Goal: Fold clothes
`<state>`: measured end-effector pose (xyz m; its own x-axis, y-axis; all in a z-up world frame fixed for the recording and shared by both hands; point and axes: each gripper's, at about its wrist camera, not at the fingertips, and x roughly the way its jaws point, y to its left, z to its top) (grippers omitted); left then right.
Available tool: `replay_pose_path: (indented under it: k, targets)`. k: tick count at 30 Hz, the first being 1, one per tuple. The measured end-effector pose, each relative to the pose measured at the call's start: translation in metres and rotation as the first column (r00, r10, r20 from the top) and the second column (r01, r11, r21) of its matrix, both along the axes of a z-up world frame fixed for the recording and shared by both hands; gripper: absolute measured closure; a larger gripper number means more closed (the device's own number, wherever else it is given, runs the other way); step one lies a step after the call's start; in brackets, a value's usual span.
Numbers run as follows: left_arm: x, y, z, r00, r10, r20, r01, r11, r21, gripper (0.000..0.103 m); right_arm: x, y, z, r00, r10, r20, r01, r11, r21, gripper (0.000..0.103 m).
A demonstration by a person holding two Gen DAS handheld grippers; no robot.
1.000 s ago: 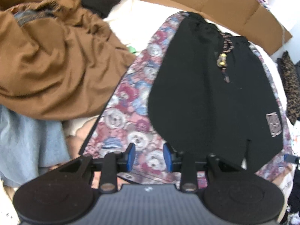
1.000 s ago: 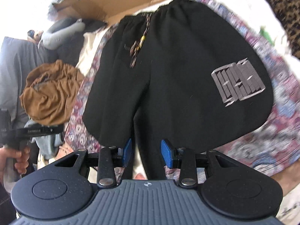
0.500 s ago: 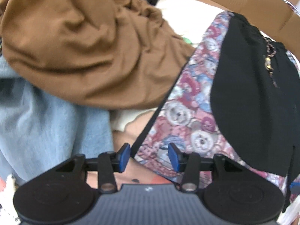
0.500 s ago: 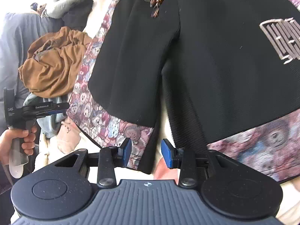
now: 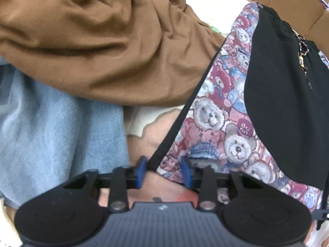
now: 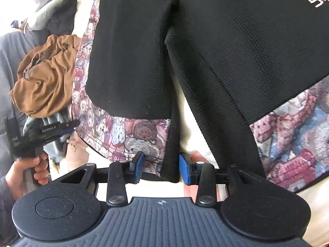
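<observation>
Black waffle-knit shorts [image 6: 236, 51] on teddy-bear tapestry [image 5: 218, 123]

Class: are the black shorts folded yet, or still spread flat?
Spread flat. In the right wrist view the black shorts lie open on the teddy-bear fabric, both legs side by side, no layer doubled over.

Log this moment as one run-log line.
task: fold clothes | left tongs: open at bear-print garment corner | right tongs: open around its black hem | black shorts: flat on top
</observation>
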<state>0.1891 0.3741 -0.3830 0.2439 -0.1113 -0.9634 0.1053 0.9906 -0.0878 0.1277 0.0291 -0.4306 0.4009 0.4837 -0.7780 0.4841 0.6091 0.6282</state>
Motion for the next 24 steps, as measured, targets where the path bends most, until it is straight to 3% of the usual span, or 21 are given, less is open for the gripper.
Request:
replay_pose_path:
  k: [1, 9, 19, 24]
  targets:
    - [0.001, 0.002, 0.002, 1.000, 0.009, -0.014, -0.009, 1.000, -0.009, 0.094, 0.001, 0.000, 0.000, 1.000, 0.002, -0.005, -0.002, 1.000, 0.000, 0.101]
    - [-0.002, 0.007, 0.031, 1.000, -0.001, 0.018, 0.001, 1.000, -0.010, 0.096, -0.005, -0.006, 0.008, 1.000, 0.015, -0.015, -0.015, 1.000, 0.026, 0.101]
    - [0.003, -0.007, 0.014, 0.999, -0.040, -0.013, 0.041, 0.997, 0.072, 0.097, -0.008, 0.002, -0.004, 0.997, 0.040, -0.064, -0.040, 0.999, 0.010, 0.101]
    - [0.013, -0.003, 0.014, 0.998, -0.055, -0.014, 0.056, 0.994, 0.098, 0.097, 0.000, 0.002, -0.002, 0.997, 0.065, -0.033, -0.063, 0.996, 0.066, 0.101]
